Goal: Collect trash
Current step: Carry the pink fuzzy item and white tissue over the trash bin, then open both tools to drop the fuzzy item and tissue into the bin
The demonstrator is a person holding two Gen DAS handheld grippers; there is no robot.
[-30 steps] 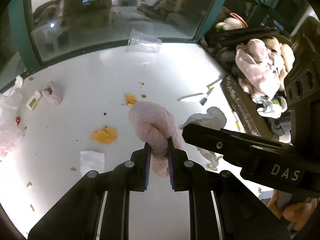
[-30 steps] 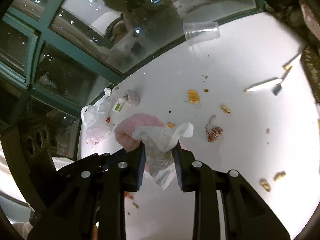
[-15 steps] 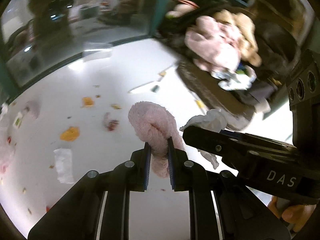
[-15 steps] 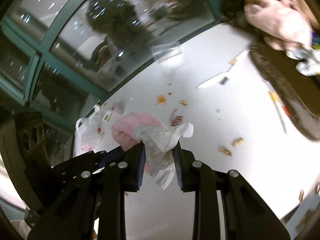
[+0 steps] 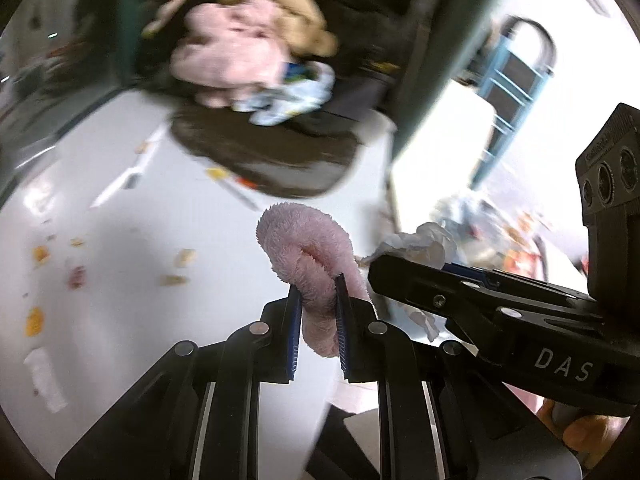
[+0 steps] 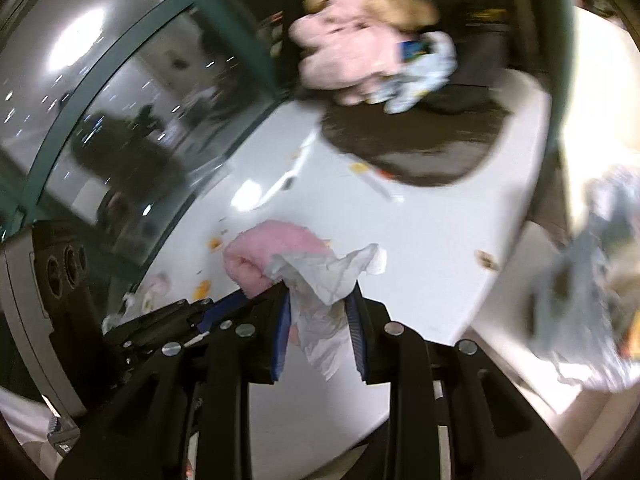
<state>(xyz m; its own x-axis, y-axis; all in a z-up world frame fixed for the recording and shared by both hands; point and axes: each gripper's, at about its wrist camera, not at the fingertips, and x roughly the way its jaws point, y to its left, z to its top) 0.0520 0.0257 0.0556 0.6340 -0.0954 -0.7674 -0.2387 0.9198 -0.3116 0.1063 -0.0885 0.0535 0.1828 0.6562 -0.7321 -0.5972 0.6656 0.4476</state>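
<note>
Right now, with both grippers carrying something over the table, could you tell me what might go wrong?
The crumpled tissue hangs loosely out of the right gripper, so a quick swing might shake it free. The left gripper pinches only a narrow fold of the pink fuzzy cloth, which could slip out. The two grippers travel very close together and might knock each other.

Two wrist fisheyes, close above the white table [image 5: 120,240], angled down along their jaws, both facing its cluttered far corner.

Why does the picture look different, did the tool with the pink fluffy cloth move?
Yes. The left tool, shut on the pink cloth, swung right: the dark basket that sat at the right edge a second ago now lies straight ahead.
</note>
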